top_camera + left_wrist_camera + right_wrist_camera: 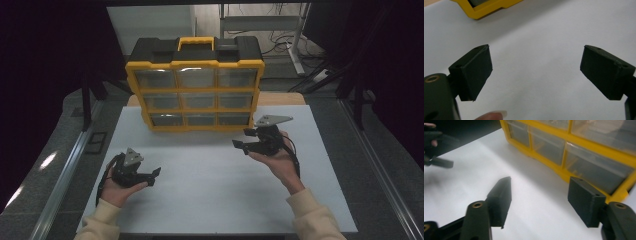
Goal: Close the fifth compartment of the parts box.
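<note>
A yellow and black drawer organizer (195, 90) stands upright at the far middle of the white table (210, 200); what its clear drawers hold cannot be told. The right gripper (245, 139), fingers open and empty, is near its lower right corner. The left gripper (152, 175), also open and empty, is at the near left.

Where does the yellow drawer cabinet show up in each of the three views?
High view: the yellow drawer cabinet stands top centre, at the table's far edge.
Left gripper view: one yellow corner at top left.
Right gripper view: its drawer fronts run across the top right.
Shared landmark: the white table.
</note>
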`<state>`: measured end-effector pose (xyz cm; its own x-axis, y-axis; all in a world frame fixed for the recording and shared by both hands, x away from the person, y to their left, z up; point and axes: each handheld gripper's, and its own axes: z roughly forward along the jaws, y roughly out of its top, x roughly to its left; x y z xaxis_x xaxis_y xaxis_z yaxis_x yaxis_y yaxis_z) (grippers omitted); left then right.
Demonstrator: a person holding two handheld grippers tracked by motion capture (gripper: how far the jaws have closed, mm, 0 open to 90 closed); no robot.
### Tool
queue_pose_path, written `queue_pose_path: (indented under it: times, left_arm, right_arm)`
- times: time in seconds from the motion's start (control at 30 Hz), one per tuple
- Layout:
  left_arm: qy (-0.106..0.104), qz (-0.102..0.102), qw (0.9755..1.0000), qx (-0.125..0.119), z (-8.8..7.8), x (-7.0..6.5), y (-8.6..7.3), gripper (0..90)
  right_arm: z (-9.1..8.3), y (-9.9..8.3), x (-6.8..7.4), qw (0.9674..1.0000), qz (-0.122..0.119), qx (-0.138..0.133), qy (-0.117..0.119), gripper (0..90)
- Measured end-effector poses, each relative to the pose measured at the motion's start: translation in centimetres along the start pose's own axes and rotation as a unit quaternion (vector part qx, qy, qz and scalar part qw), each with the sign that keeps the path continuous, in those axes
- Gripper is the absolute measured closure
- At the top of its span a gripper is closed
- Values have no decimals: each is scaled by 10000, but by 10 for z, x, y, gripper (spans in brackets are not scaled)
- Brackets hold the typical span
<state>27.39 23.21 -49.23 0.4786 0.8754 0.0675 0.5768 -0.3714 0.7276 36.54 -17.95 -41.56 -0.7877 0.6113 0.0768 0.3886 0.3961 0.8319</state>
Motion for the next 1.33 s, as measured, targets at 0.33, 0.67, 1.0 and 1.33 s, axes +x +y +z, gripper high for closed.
queue_pose_path:
  times: [0.33,0.67,1.0,1.33]
  left_arm:
    - [7,-12,10000,26,3,0,0,111]
    - [3,-36,10000,34,4,1,-2,110]
    - [2,-29,10000,41,4,2,-2,110]
    - [1,-23,10000,36,4,2,-2,110]
  right_arm:
    - [-43,-55,-6,9997,176,43,-184,295]
    - [-62,-93,-21,9985,373,152,-369,271]
    - [-59,-96,-22,9984,347,195,-397,260]
    - [-59,-97,-22,9985,317,175,-400,239]
